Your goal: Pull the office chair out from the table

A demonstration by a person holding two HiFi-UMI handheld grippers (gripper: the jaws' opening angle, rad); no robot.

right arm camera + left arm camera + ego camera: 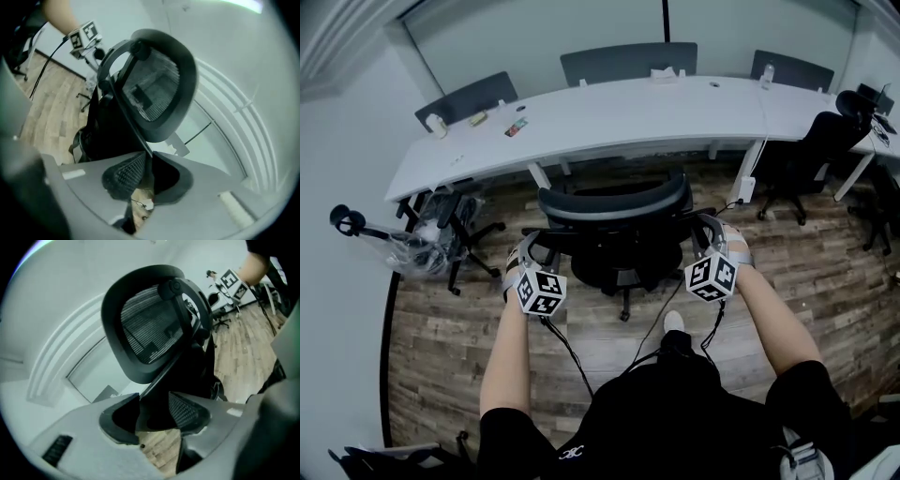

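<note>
**While the office chair (614, 214) stands by the desk (628, 117), I have a gripper at each side of it**

As I look down, the chair sits on the wood floor (581, 347) close in front of the white desk, backrest toward me. My right hand-held gripper (705, 230) is clamped on the backrest frame's thin edge. My left hand-held gripper (530, 246) has its jaws wide apart around the frame's other side.
</note>
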